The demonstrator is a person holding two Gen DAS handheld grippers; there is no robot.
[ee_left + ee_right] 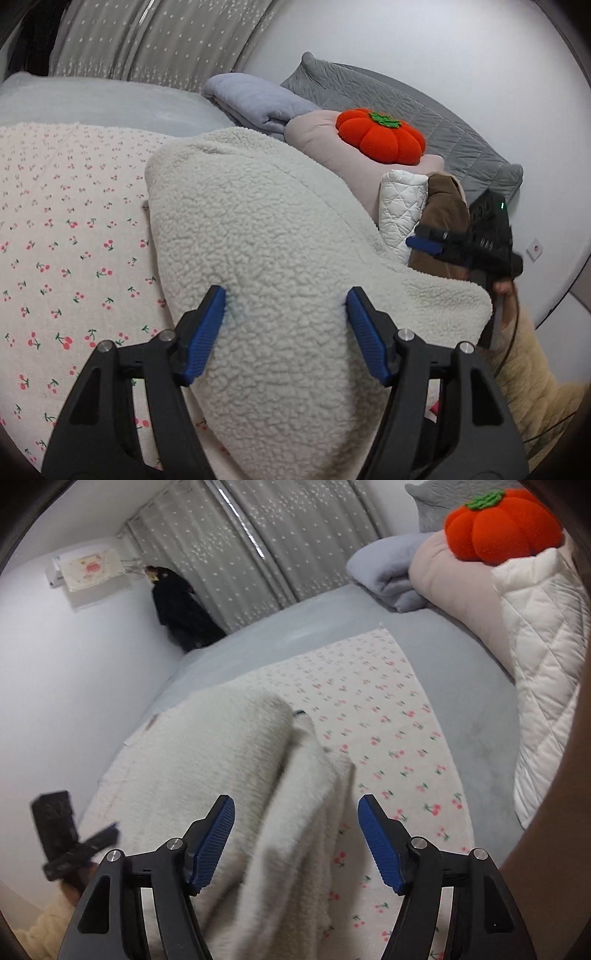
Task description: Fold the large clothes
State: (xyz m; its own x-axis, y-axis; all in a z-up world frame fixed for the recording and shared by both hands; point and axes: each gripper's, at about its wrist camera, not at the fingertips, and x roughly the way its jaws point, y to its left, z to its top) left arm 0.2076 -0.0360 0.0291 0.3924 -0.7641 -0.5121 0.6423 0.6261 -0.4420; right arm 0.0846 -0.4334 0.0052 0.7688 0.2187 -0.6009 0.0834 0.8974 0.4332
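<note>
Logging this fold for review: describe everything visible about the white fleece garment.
The white fleece garment is thick, cream-white, with a curly sherpa-like pile. It lies bunched in a rounded heap on the cherry-print sheet. The left gripper stands wide open, both blue pads pressed against the pile. The right gripper, also open, straddles a ridge of the cloth. No sleeves or collar can be made out.

Plain white wall [74,686], grey star-patterned curtains [266,542] with a bright slit of daylight, bed [476,701] in pale grey sheet, cherry-print cloth [74,236] spread over it, grey quilted pillow [413,110], orange pumpkin cushion [380,136], covered wall unit [90,570].
</note>
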